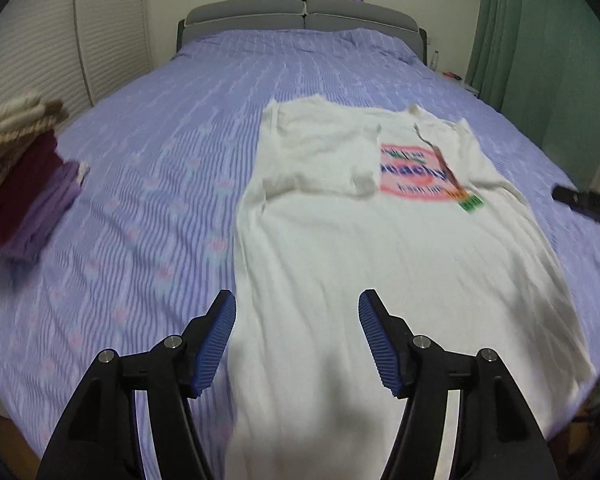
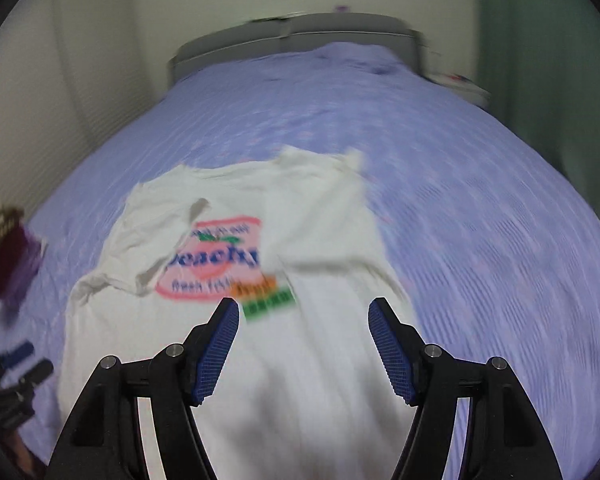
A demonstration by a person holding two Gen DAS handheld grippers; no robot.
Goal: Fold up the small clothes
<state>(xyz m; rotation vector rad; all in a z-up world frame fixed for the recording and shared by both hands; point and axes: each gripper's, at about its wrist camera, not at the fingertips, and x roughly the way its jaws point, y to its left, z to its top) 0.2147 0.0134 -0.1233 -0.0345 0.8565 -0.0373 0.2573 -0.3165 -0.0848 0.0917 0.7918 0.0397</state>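
Observation:
A white T-shirt (image 1: 360,248) with a pink "peachy" print lies flat on the purple bed, both sleeves folded in over the chest. A hang tag (image 1: 466,196) lies across the print. My left gripper (image 1: 298,312) is open and empty, above the shirt's lower left part. The shirt also shows in the right wrist view (image 2: 300,340), with the tag (image 2: 266,298) near the left fingertip. My right gripper (image 2: 302,318) is open and empty, above the shirt's middle right. The right gripper's tip shows at the right edge of the left wrist view (image 1: 580,200). The left gripper shows low left in the right wrist view (image 2: 16,368).
A stack of folded clothes (image 1: 16,168), cream, maroon and purple, sits on the bed's left side; it also shows in the right wrist view (image 2: 8,256). The purple bedspread (image 1: 160,160) runs to a grey headboard (image 1: 300,16). A green curtain (image 1: 540,40) hangs at right.

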